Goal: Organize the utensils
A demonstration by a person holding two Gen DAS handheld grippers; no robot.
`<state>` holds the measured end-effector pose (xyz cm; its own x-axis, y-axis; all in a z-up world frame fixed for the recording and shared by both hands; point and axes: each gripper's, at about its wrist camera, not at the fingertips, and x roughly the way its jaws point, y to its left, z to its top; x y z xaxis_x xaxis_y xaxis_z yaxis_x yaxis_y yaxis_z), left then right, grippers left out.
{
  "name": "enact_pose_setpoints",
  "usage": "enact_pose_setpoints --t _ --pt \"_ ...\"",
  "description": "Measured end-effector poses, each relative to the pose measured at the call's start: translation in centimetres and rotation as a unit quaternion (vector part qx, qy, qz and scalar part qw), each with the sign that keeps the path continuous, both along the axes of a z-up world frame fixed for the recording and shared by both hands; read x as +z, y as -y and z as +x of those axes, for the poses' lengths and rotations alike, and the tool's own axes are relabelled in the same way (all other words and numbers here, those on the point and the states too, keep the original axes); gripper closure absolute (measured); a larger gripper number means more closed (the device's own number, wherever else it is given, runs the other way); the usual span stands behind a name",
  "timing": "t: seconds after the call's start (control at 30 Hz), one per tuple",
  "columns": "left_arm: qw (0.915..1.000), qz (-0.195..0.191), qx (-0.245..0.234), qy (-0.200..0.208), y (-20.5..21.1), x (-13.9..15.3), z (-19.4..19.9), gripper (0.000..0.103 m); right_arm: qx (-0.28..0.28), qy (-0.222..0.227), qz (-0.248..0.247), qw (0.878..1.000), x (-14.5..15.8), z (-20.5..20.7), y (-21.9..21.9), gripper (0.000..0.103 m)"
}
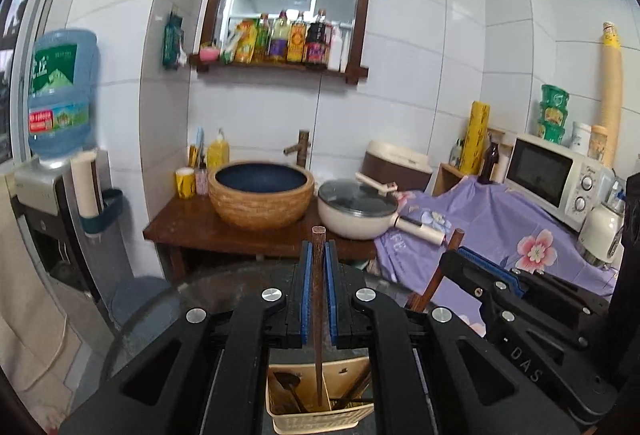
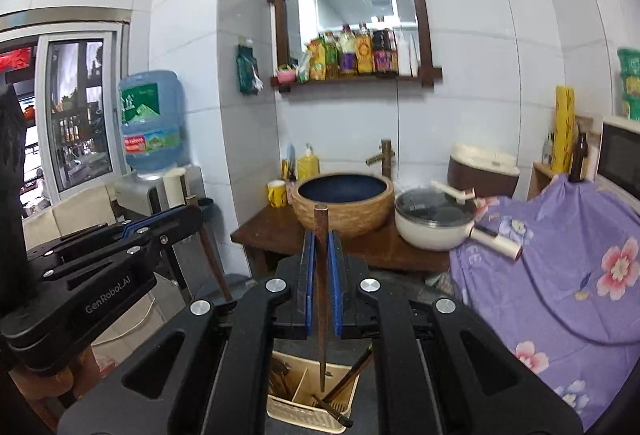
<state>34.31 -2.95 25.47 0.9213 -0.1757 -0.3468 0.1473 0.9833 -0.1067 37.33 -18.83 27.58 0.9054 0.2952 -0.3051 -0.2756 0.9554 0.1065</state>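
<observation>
In the left wrist view my left gripper is shut on a brown chopstick held upright between its blue pads. The chopstick's lower tip hangs over a cream utensil holder that has dark utensils in its compartments. My right gripper shows at the right, shut on a second chopstick. In the right wrist view the right gripper clamps its own upright chopstick above the same holder. The left gripper is at the left with its chopstick.
The holder stands on a dark round glass table. Behind are a wooden stand with a woven basin, a white lidded pot, a purple floral cloth, a microwave and a water dispenser.
</observation>
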Motion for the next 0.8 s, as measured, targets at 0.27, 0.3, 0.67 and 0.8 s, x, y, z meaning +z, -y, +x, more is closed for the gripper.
enact_pose_setpoints --t 0.27,0.3,0.67,0.8 --pt "0.998 0.0 0.0 -0.064 -0.3 -6.2 2.4 0.096 0.003 -0.063 -0.008 0.998 -6.4 2.1 -0.3 0.095" --pt "0.9974 0.001 0.0 -0.073 -0.4 -7.1 2.6 0.097 0.003 -0.067 -0.01 0.998 -6.7 2.2 -0.3 0.095" --pt "0.9955 -0.008 -0.012 -0.094 -0.9 -9.2 2.7 0.096 0.01 -0.082 -0.026 0.996 -8.6 2.5 -0.8 0.094" --pt "0.9978 -0.011 -0.01 -0.065 -1.5 -8.1 0.8 0.065 0.002 -0.062 -0.015 0.998 -7.8 1.6 0.0 0.078"
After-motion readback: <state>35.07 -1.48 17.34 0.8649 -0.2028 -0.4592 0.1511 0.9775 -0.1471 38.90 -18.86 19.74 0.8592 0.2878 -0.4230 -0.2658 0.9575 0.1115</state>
